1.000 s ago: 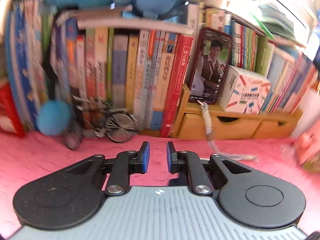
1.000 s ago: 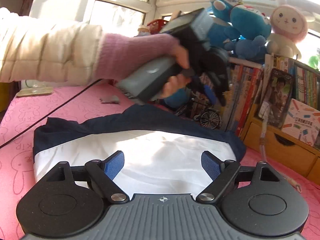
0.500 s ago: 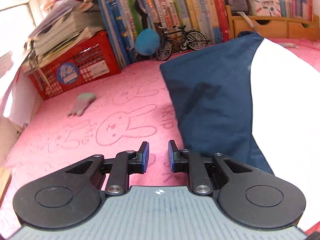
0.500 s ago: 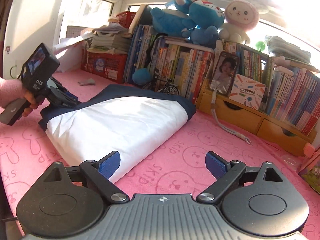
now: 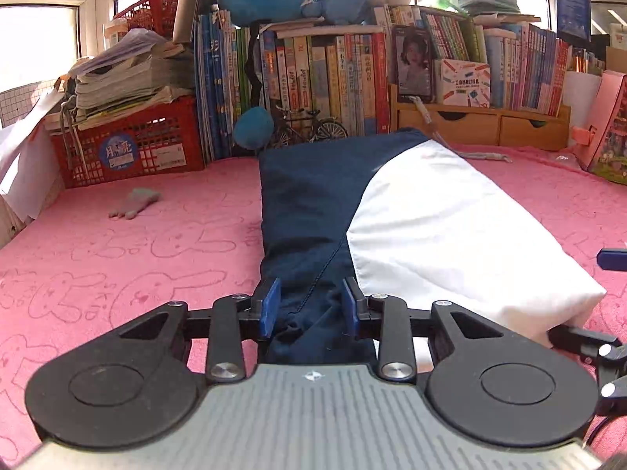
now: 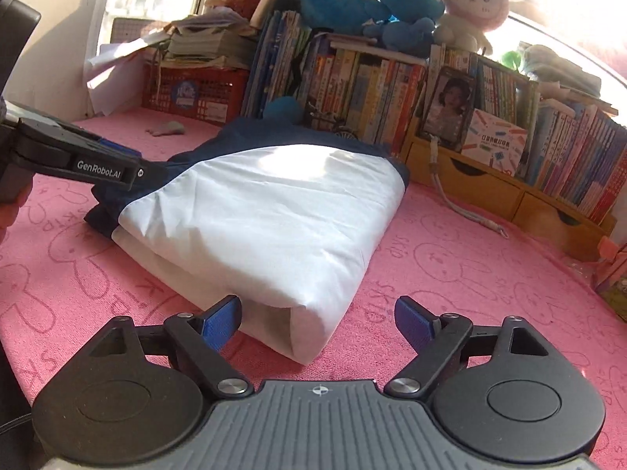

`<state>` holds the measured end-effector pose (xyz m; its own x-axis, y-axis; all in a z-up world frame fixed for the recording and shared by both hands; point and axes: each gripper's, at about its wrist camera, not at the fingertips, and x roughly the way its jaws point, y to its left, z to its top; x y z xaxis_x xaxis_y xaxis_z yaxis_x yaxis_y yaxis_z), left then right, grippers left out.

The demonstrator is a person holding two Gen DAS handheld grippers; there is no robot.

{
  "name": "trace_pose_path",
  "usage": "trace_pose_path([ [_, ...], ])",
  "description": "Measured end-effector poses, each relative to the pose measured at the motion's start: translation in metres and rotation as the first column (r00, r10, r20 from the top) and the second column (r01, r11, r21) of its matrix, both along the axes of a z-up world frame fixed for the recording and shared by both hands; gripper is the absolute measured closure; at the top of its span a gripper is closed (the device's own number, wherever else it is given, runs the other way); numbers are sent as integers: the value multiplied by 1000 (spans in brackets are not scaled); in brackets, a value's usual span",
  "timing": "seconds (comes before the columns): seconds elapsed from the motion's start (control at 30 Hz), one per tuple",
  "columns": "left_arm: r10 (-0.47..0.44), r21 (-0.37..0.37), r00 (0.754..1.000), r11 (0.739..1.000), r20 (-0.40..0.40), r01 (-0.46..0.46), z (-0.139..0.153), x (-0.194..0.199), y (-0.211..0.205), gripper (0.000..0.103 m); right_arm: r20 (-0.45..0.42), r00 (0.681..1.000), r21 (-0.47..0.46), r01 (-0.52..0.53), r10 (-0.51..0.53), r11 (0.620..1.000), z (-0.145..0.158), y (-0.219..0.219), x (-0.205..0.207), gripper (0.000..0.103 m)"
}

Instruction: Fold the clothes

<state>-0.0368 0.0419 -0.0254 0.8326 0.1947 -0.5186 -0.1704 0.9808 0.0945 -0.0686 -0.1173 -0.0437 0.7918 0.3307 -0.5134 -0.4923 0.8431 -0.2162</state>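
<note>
The left hand-held gripper (image 5: 311,309) is held low and level over the navy end of the folded garment (image 5: 392,211), its blue pads set apart with navy cloth bunched between them; neither pad is seen pressing the fabric, so it is not clamped. In the right wrist view this gripper reaches in from the left edge, with part of the person's hand (image 6: 9,203) showing behind it. The right hand-held gripper (image 6: 317,323) sits low at the near white corner of the garment, jaws wide apart, the left pad just beside the folded edge and the right pad over bare mat. The garment lies on the pink rabbit-print mat (image 5: 129,250), lengthwise toward the row of books (image 5: 313,74), its far navy end close to a model bicycle (image 5: 309,127). Open mat lies on both long sides; a small grey item (image 5: 135,203) rests well apart on the left, a red crate (image 5: 129,145) beyond it, and a strap (image 6: 466,211) trails across the mat on the right.
</note>
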Motion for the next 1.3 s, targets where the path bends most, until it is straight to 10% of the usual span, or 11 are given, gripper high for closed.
trace_pose_path([
  [0.17, -18, 108, 1000, 994, -12, 19, -7, -10, -5, 69, -61, 995, 0, 81, -81, 997, -2, -26, 14, 16],
  [0.33, 13, -59, 996, 998, -85, -18, 14, -23, 14, 62, -20, 998, -4, 62, -62, 998, 7, -30, -6, 17],
  [0.5, -17, -111, 995, 994, -103, 6, 27, -37, 4, 15, -58, 998, 121, 16, -9, 992, 27, -33, -13, 10],
  [1.3, -37, -135, 971, 991, -238, 5, 1, -32, -8, 0, -75, 997, 127, -16, 25, 992, 5, -18, -1, 0],
])
